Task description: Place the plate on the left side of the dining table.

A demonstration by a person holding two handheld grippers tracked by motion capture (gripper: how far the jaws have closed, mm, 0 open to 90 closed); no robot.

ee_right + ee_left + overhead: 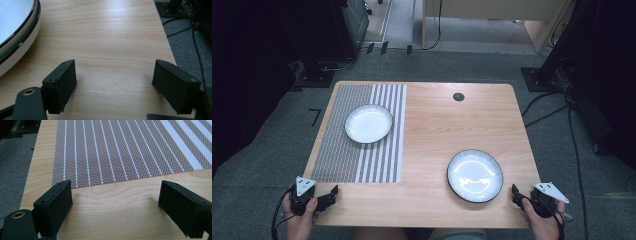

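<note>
While both grippers sit at the near edge, I have bare wood ahead of each.
My left gripper (pixel 328 195) stands wide and empty just short of the striped mat (pixel 343 150), which carries the white plate (pixel 368 123); my right gripper (pixel 515 195), wide with nothing between its jaws, rests by the table's (pixel 432 120) right edge, the dark-rimmed plate (pixel 475 175) just beside it.

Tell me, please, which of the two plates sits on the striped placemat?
The plate at the far left, plain white and smaller, lies on the placemat. The dark-rimmed plate near the right gripper rests on bare wood.
</note>
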